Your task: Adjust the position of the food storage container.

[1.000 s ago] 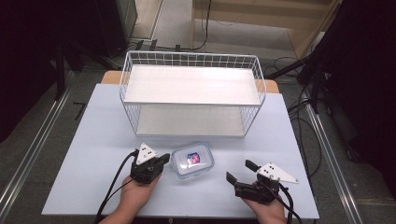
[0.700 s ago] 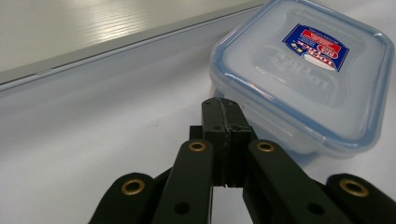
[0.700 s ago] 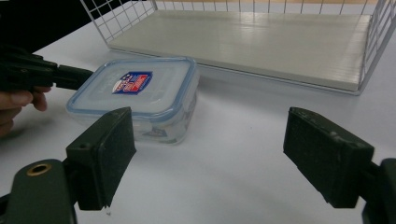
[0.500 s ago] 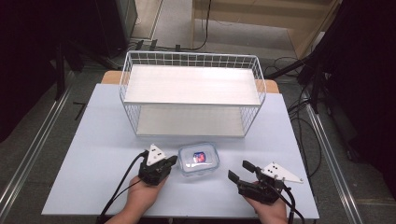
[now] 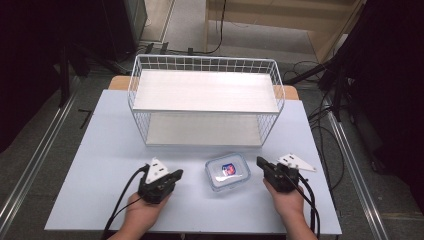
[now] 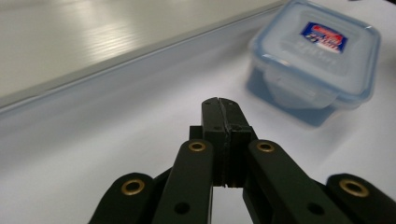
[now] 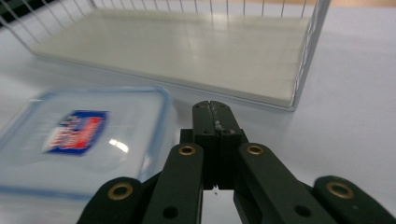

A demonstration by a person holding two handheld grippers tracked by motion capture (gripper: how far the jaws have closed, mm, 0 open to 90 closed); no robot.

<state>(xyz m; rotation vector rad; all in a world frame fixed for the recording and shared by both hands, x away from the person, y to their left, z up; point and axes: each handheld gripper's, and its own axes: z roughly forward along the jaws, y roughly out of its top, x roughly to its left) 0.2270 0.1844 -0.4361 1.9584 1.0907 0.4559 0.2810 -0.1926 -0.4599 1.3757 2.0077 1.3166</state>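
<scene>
While both tongs rest low on the pale blue table (image 5: 90,165), a small clear box (image 5: 228,172) with a blue-rimmed lid and a red-and-blue label sits between them, just in front of a white wire rack (image 5: 205,100) with two shelves. The left tongs (image 5: 172,176) have their jaws pressed together, tips pointing toward the box but apart from it. The right tongs (image 5: 260,163) are also pressed together and empty, their tips just beside the box's right edge. In the left gripper view the box (image 6: 314,60) lies ahead and to the right; in the right gripper view it (image 7: 81,140) lies close on the left, with the rack's lower shelf (image 7: 187,51) beyond.

Compared with a second ago, the box has slid to the right and the left tongs have drawn off from it, while the right tongs have come in near its side. This suggests the box is being handed over to the right side, perhaps for a grip or a push toward the rack; neither tongs holds it yet.
</scene>
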